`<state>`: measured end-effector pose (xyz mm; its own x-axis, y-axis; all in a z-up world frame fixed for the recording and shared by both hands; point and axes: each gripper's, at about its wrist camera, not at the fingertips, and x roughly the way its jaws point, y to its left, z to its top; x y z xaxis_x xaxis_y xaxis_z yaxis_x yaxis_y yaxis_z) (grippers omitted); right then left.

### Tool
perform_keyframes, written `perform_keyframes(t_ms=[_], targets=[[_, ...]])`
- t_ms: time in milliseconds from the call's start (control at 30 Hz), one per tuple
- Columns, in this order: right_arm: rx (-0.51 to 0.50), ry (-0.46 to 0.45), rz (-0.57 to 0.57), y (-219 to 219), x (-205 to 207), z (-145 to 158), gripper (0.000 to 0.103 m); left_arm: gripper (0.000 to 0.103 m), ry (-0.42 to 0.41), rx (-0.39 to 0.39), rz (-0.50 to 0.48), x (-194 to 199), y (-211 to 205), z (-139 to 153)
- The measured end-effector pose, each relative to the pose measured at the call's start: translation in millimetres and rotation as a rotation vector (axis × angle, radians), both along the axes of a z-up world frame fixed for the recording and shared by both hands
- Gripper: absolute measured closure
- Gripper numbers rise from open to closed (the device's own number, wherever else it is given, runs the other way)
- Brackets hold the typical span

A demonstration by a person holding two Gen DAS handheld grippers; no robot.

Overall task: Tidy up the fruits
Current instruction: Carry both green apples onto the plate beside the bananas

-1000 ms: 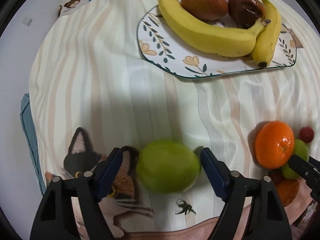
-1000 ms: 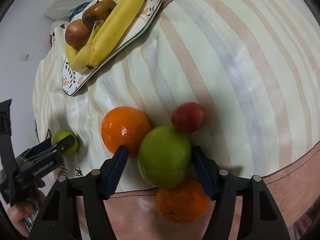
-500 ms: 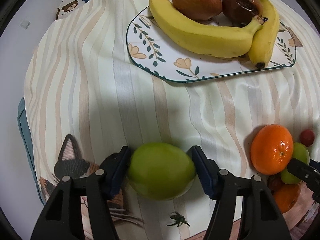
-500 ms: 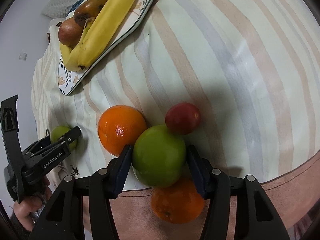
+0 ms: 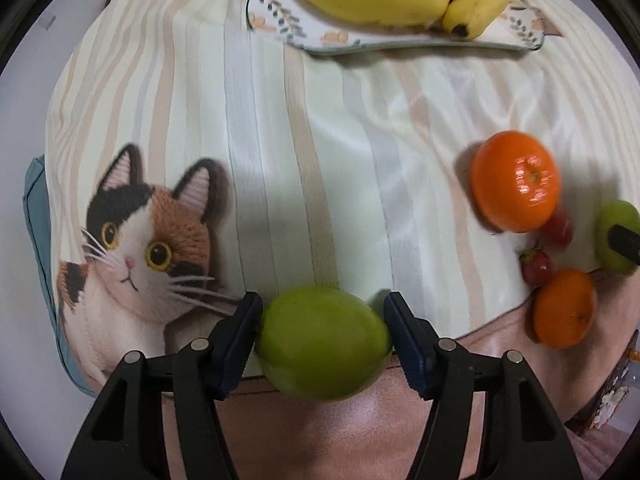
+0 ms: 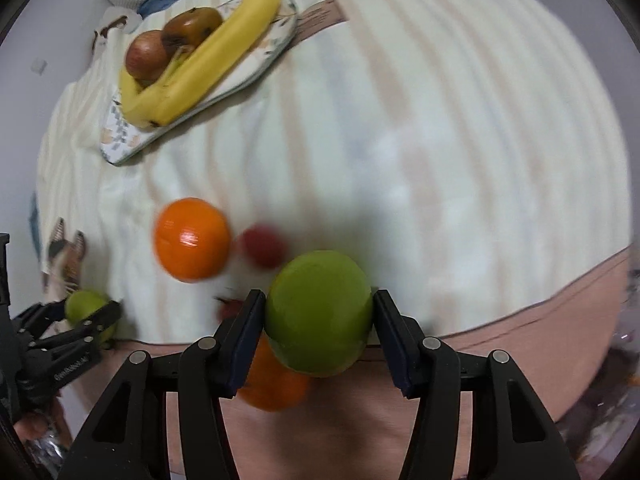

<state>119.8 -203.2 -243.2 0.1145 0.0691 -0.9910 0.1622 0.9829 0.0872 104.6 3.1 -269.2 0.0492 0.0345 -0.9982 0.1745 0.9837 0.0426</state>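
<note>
Between my left tool [image 5: 322, 334] pads sits a green apple [image 5: 322, 342], pinched — my right tool [image 6: 318, 328] pinches another green fruit [image 6: 318, 312].

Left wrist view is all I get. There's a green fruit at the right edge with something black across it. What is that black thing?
Observer: A finger of the right gripper, which is shut on that green fruit.
Operator: Is the fruit lying on the cloth?
Observer: It looks raised. An orange shows partly beneath it.
Operator: My view cuts off the top of the plate. What's behind the bananas?
Observer: A red apple and a brown fruit.
</note>
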Motion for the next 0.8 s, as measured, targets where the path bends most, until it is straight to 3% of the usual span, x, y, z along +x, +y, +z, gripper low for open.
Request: perform_keyframes(t_ms=[367,600,800], targets=[[-0.014,0.045,0.009,5.8,6.9,-26.3,0.044,0.042,-0.012,0.0,0.006,23.0,7.7,-9.7],[0.021,-0.001,-0.033,2.5,1.9,-10.1,0.045,0.043,-0.034,-0.052,0.034,41.7,8.5,15.2],[0.065,-0.075,-0.022,6.5,15.6,23.7,0.045,0.043,-0.083,-0.141,0.069,65.3,12.6,63.2]])
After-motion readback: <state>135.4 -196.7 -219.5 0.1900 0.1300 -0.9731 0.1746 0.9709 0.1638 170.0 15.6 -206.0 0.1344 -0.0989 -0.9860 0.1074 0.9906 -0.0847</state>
